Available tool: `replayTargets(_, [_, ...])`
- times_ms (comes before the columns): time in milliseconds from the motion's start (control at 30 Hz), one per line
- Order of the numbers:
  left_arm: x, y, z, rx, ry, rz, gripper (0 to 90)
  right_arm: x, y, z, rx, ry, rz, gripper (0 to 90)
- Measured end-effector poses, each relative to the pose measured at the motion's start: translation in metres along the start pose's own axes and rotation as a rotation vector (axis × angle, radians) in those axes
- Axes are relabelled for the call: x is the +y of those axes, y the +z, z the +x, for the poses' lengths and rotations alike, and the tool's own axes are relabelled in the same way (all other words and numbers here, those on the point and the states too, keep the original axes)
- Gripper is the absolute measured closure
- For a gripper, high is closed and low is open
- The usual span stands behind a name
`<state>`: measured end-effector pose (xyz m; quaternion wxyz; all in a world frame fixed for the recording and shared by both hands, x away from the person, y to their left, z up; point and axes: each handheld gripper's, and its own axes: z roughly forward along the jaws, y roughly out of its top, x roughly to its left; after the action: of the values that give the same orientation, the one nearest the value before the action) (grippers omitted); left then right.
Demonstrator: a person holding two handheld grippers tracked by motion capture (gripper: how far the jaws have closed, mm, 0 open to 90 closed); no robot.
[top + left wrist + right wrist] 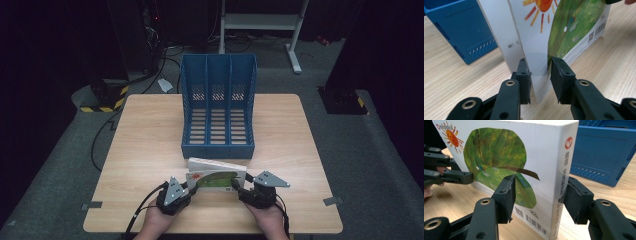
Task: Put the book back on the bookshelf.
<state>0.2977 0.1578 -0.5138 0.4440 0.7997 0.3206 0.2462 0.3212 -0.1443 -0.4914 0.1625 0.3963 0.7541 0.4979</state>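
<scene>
A picture book (pixel 217 179) with a green leaf and an orange sun on its cover stands on edge near the table's front, held between both grippers. My left gripper (pixel 192 184) is shut on the book's page-side edge; in the left gripper view the pads (pixel 525 75) pinch the book (pixel 574 30) and its white sheets. My right gripper (pixel 239 186) grips the spine end. In the right gripper view its jaws (pixel 540 195) bracket the book (pixel 499 152), one pad on the cover, the other behind the spine. The left gripper (pixel 461 176) shows at the far edge.
A blue three-slot file rack (pixel 218 145) stands mid-table just beyond the book, open side up, and appears close by as a file rack (pixel 456 30) wall and file rack (pixel 604 157) wall. The wooden table (pixel 140 150) has bare room left and right. Cables lie on the floor behind.
</scene>
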Motion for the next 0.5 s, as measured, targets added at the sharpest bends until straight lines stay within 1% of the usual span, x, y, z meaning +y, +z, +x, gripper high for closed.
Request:
replayTargets(133, [-0.0016,0.0007,0.0003,0.000,0.008,0.018,68.8,-0.0013,-0.0016,0.0013,0.006,-0.015,0.001,44.7])
replayTargets(200, [-0.0025,0.0010,0.0015,-0.009,0.005,0.032,68.7,-0.0016,-0.0029,0.0024,0.010,-0.021,0.000,44.2])
replayTargets(333, [-0.0052,-0.0004,0.0047,-0.009,-0.004,0.044,68.8,-0.0025,-0.0047,0.0037,0.018,-0.036,-0.002,43.6])
replayTargets(500, [-0.0065,-0.0024,0.0089,0.000,-0.021,0.040,65.1,-0.0005,-0.0068,0.0032,0.029,-0.045,-0.016,41.2])
